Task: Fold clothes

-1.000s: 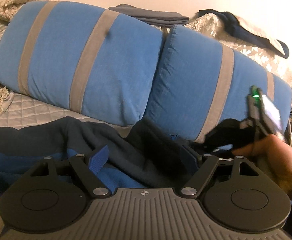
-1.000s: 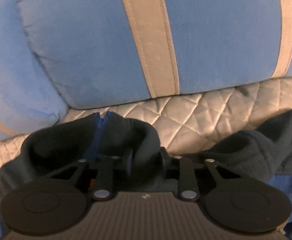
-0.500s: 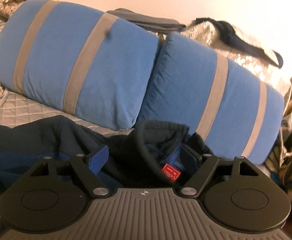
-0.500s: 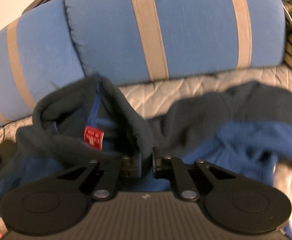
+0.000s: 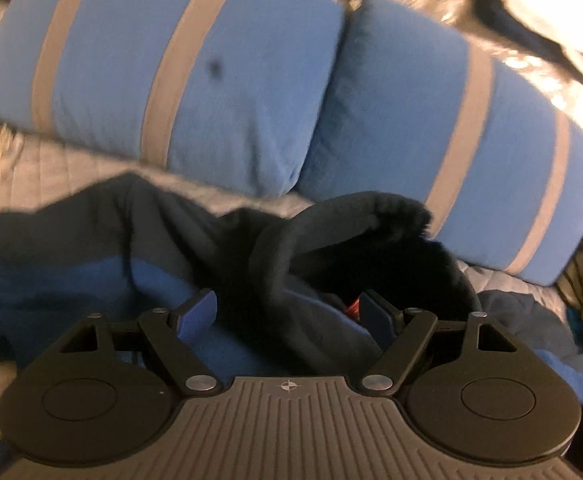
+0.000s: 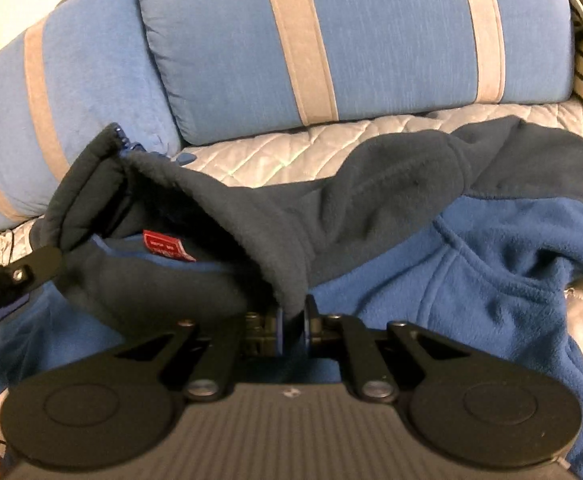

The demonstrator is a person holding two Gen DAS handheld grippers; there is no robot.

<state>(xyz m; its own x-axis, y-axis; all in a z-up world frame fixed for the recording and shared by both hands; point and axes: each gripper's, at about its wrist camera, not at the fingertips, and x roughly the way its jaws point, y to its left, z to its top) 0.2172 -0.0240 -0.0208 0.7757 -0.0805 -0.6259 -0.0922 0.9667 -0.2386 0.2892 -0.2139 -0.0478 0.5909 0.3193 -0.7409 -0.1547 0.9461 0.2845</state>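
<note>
Your right gripper (image 6: 292,326) is clenched on the dark collar edge of the fleece jacket (image 6: 471,280), lifting that fold off the bed. Your left gripper (image 5: 287,314) is spread wide, its blue pads (image 5: 195,314) on either side of the raised collar (image 5: 331,220) without pinching it. A red label (image 6: 167,245) shows inside the neck opening. The jacket sprawls across the quilted bedspread (image 6: 291,148), one dark sleeve running to the right. Far behind, two blue striped pillows (image 6: 351,40) wall off the bed; bare quilt lies between them and the jacket.
</note>
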